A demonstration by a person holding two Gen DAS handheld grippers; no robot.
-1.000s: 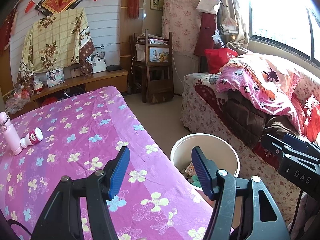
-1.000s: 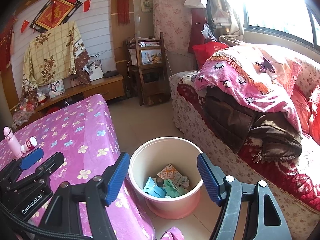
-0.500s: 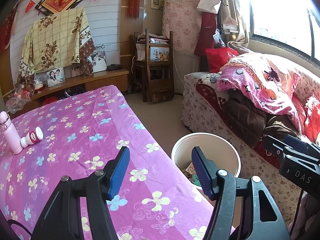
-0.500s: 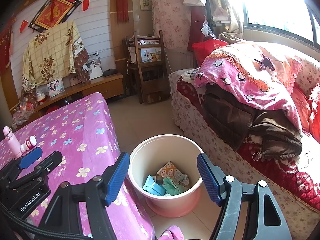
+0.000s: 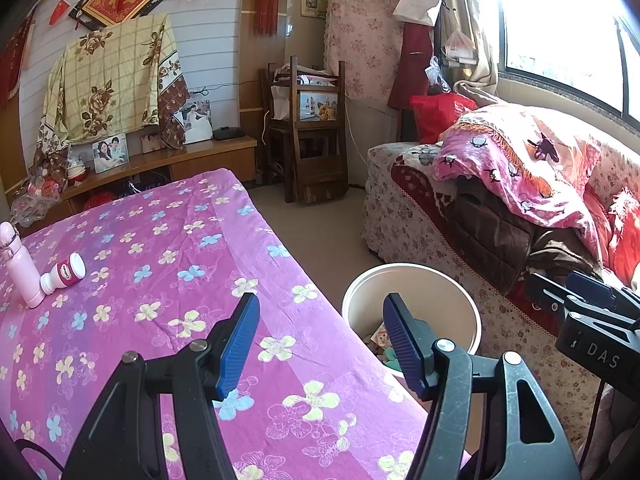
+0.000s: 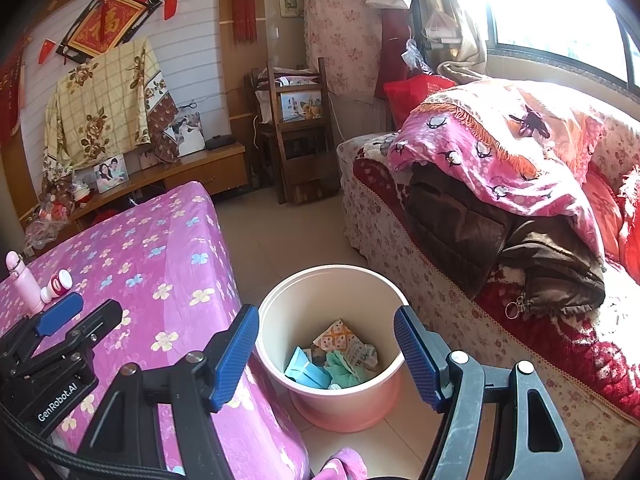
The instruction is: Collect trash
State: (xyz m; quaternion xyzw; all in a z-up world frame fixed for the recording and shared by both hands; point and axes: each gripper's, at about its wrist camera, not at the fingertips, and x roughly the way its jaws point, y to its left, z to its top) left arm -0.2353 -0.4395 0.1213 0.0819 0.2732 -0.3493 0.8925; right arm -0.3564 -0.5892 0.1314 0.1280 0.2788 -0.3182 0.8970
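Both tongs held apart with nothing between the blue pads. Left gripper [image 5: 320, 336] poised over the near corner of the table [image 5: 120, 240], jaws parted and empty, pointing down across the pink flowered cloth toward the bin. Right gripper [image 6: 326, 350] poised above the trash bin [image 6: 276, 312], jaws likewise spread and empty, framing the bin's mouth.

Standing on the tiled floor, tight in the gap between the table edge and the sofa [image 6: 440, 280]: a round bin, cream inside, pink outside. Collected inside, at the bottom: trash [image 6: 334, 360], seen as crumpled wrappers, a blue packet, a green scrap and an orange-patterned piece. Partly hidden behind the left gripper's right finger in the left wrist view, with only the rim [image 5: 400, 270] and a little of the contents showing.

Resting at the far left of the cloth: 1 pink bottle [image 5: 18, 264], upright, and 1 small white jar with a red label [image 5: 66, 272], lying on its side, touching or just beside the bottle. Otherwise bare cloth across the table.

Piled on the sofa: a pink blanket [image 6: 500, 148] over a brown jacket [image 6: 500, 240]. Against the far wall: a low wooden cabinet with framed photos and a wooden chair [image 5: 316, 140].
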